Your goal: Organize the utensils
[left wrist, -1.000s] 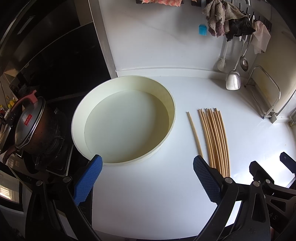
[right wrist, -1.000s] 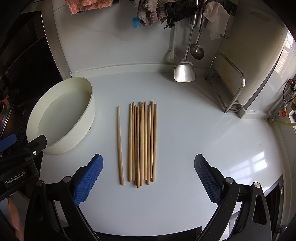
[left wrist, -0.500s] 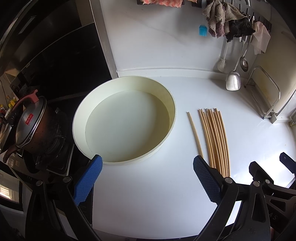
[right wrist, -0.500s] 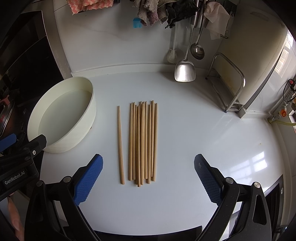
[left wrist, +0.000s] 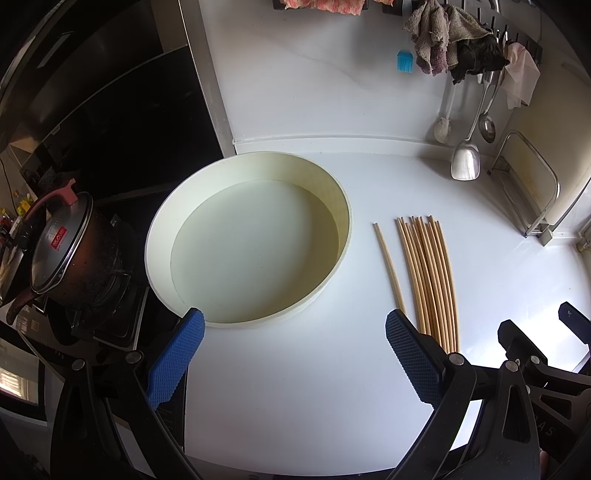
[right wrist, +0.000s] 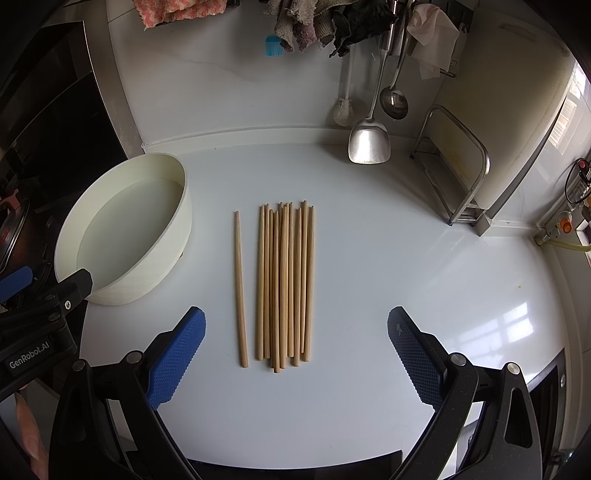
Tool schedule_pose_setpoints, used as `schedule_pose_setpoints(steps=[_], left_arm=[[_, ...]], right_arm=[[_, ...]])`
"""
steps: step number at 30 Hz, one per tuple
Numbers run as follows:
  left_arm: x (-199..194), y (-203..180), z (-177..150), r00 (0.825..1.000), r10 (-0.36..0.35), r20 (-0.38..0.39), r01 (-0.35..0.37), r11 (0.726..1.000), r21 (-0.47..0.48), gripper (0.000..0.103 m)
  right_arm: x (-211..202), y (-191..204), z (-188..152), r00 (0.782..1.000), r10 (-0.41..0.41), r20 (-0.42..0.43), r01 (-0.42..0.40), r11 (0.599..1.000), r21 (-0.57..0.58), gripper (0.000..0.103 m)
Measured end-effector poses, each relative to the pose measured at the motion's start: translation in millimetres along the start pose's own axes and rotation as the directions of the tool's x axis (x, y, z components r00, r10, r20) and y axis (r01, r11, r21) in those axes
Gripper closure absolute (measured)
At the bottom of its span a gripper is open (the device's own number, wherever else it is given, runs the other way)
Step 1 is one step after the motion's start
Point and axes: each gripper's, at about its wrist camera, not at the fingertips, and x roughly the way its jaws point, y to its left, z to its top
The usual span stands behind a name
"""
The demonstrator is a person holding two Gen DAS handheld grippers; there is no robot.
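White glossy countertop reflecting window light, white backsplash wall, hanging cloths, steel ladle and spatula, metal rack, black stove with lidded pot

Bundle of chopsticks on white counter, single chopstick just left. Right gripper spread wide, holding nothing

bright daylight — fisheye edges dark

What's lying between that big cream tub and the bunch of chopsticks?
One lone chopstick, apart from both the tub and the bunch, on bare white counter. The right wrist view shows it best.
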Motion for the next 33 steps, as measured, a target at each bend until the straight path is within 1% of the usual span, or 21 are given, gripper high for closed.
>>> schedule_pose_setpoints(steps=[26,29,33], left_arm=[[-2,0,-1,1.000,0.000,0.004,0.000,1.000,0.000,0.006],[-1,-1,-1,1.000,-0.005,0.000,0.005,1.000,-0.003,0.006],[4,-7,-6,1.000,-0.024,-0.008,0.024,1.000,-0.004,0.006]], right_arm=[[-2,1,-3,1.000,0.006,-0.002,-0.006,1.000,0.002,0.009],[0,-4,-5,1.000,0.012,-0.005,-0.012,1.000,0.007,0.008],[5,-18,-11,0.999,0.047,-0.007,-0.047,0.998,0.035,0.008]])
